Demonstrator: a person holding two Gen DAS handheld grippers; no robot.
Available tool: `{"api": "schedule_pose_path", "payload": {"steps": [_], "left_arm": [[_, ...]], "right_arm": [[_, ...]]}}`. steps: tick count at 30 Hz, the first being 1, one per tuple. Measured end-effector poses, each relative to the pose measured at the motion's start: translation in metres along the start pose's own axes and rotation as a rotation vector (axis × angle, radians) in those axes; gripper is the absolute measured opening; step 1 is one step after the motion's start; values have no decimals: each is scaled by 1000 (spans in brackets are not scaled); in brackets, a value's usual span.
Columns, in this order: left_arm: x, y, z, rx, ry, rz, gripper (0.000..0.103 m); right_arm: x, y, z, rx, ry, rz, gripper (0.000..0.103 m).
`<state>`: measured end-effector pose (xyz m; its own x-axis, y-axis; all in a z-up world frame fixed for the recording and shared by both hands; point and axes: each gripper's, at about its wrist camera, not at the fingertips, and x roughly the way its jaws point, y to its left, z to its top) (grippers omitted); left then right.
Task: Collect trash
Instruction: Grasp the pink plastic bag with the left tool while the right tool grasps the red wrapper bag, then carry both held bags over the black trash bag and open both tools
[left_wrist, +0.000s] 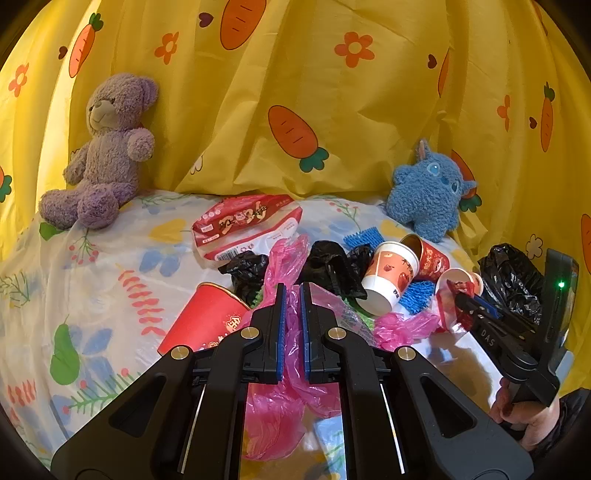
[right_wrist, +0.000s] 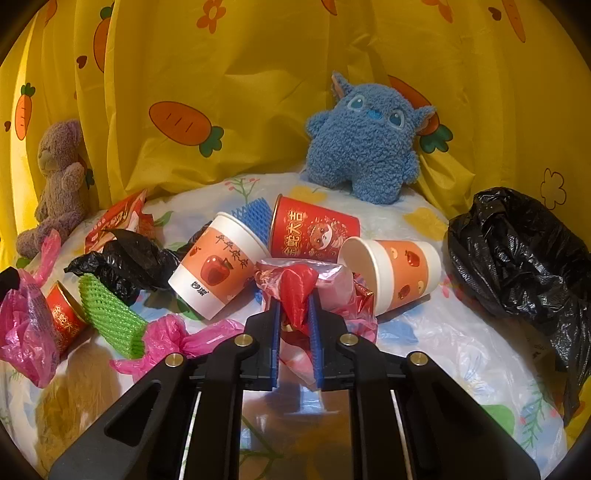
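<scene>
My left gripper (left_wrist: 293, 291) is shut on a crumpled pink plastic bag (left_wrist: 275, 417), which hangs below the fingers above the bed. My right gripper (right_wrist: 294, 304) is shut on a red plastic bag (right_wrist: 295, 280) beside a white apple-print cup (right_wrist: 218, 266), a red cup (right_wrist: 314, 229) and another tipped apple-print cup (right_wrist: 399, 269). The left wrist view shows that right gripper (left_wrist: 467, 299) at the right side of the trash pile. Loose trash includes crumpled black bags (right_wrist: 125, 262), a green foam net (right_wrist: 110, 314), a blue foam net (right_wrist: 255, 214), a pink bag (right_wrist: 177, 336) and a red cup (left_wrist: 207, 317).
A large black trash bag (right_wrist: 517, 258) lies at the right on the floral sheet (left_wrist: 92, 295). A red snack pack (left_wrist: 247, 225) lies behind the pile. A purple bear (left_wrist: 103, 155) and a blue plush (right_wrist: 362, 147) sit against the yellow carrot curtain (left_wrist: 295, 74). A person's hand (left_wrist: 524, 417) holds the right gripper.
</scene>
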<state>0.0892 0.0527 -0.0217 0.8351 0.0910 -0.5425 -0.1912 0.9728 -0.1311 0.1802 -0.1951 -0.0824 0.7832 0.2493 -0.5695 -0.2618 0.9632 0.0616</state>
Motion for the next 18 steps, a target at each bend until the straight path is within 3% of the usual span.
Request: {"api": "schedule_pose_path", "payload": {"steps": [8,18], "left_arm": [[-3,-23,6,33,-21,-48,6],[1,-84,22,120,-46,-194,6]], "right_arm": [[-48,-15,7,17,-105,-6,10],[-86,-40,7,50,-188,-79,10]]}}
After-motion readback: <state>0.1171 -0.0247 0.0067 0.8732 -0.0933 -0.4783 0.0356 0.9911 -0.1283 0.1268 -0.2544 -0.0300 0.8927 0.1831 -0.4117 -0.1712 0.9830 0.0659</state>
